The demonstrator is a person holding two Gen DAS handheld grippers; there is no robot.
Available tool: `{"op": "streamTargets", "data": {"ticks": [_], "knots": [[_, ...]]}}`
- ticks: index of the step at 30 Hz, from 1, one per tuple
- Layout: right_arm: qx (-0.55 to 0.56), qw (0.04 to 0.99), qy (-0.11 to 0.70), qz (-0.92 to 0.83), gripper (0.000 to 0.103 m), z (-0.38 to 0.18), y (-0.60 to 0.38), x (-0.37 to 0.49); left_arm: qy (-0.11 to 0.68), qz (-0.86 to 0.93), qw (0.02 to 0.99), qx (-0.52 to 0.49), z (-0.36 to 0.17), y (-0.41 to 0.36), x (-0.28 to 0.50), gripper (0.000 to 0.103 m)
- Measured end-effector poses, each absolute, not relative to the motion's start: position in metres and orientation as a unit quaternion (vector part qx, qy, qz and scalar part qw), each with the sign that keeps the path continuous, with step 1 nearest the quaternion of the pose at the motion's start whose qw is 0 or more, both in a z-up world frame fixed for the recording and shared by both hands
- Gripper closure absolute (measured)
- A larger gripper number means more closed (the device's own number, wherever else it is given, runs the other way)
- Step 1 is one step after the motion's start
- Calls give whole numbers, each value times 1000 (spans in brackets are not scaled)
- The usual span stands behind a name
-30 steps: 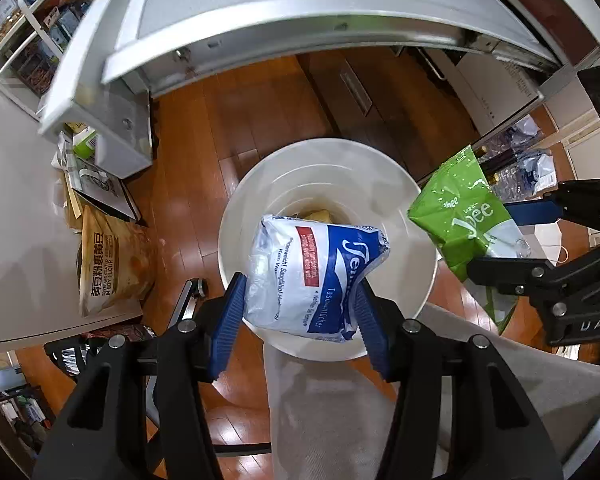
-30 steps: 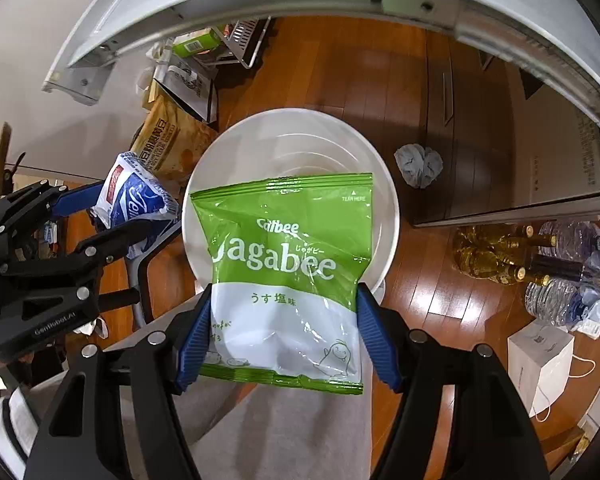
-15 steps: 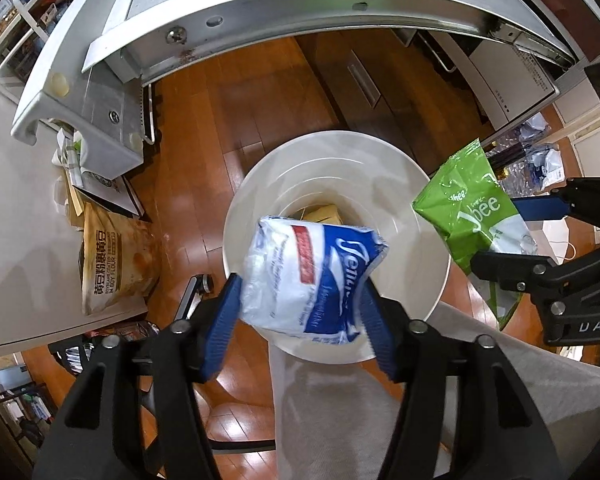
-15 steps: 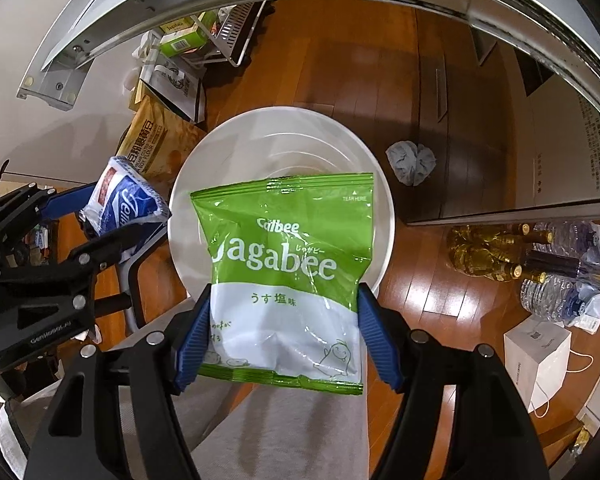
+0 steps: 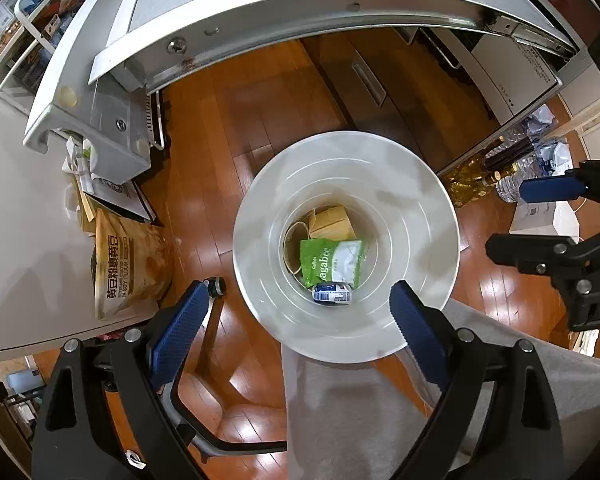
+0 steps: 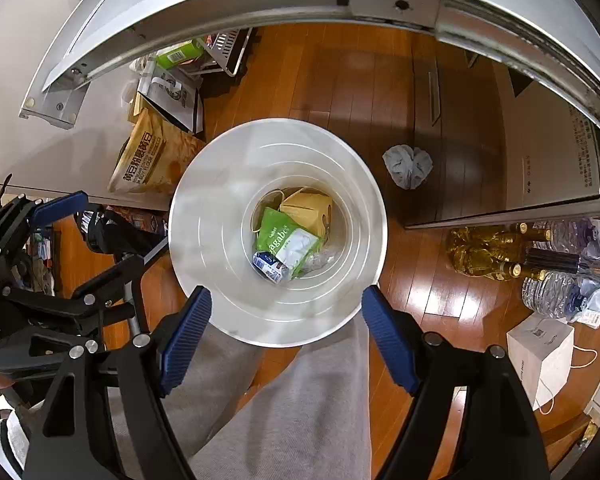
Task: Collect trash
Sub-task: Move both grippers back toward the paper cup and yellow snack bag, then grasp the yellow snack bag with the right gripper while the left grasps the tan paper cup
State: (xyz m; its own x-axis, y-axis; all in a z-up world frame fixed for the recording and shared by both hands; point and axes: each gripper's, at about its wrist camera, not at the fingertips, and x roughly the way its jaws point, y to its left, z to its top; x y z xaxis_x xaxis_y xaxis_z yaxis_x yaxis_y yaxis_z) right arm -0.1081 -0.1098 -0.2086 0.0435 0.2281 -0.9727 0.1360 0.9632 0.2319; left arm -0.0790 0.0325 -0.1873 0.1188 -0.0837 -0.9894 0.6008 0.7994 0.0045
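while both jaws gape empty, green bag [image 5: 331, 258] lies below in bin [image 5: 260, 208]

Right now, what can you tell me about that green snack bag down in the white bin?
The green and white plastic snack bag lies crumpled at the bottom of the round white plastic bin, printed face up with white lettering showing. It rests on a tan cardboard box and a brown paper cup, with a blue and white tissue packet at its lower edge. No gripper touches it.

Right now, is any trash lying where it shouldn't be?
Yes. A crumpled white wad lies on the wooden floor outside the white bin, while the green snack bag and blue-white packet are inside.
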Motion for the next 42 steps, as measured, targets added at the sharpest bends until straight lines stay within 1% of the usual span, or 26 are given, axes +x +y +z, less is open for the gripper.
{"op": "streamTargets", "data": {"ticks": [8, 12, 16, 19, 20, 22, 25, 28, 33, 38, 42], "knots": [[138, 712, 688, 26, 27, -205, -111, -111, 618, -236, 719, 213, -186, 33, -81, 10], [135, 720, 680, 27, 27, -188, -114, -114, 612, -234, 725, 212, -175, 37, -84, 10], [138, 737, 660, 31, 26, -154, -118, -116, 600, -239, 736, 203, -156, 41, -86, 10], [135, 777, 613, 33, 25, -107, -124, -109, 585, -249, 748, 192, -137, 42, -87, 10], [131, 789, 599, 30, 21, -95, -127, -106, 576, -253, 754, 190, -128, 42, -88, 10], [115, 819, 562, 15, 17, -67, -135, -89, 563, -259, 762, 186, -116, 40, -87, 10], [78, 849, 522, -22, 14, -43, -150, -51, 544, -270, 774, 178, -99, 35, -83, 10], [43, 855, 513, -56, 14, -43, -167, -5, 528, -280, 784, 170, -86, 27, -77, 10], [8, 840, 535, -86, 14, -65, -191, 68, 507, -290, 796, 160, -72, 19, -66, 10], [-5, 822, 561, -95, 14, -84, -207, 101, 500, -289, 803, 145, -65, 19, -58, 10], [24, 806, 584, -91, 14, -102, -214, 110, 502, -284, 805, 137, -64, 24, -50, 10]]}}
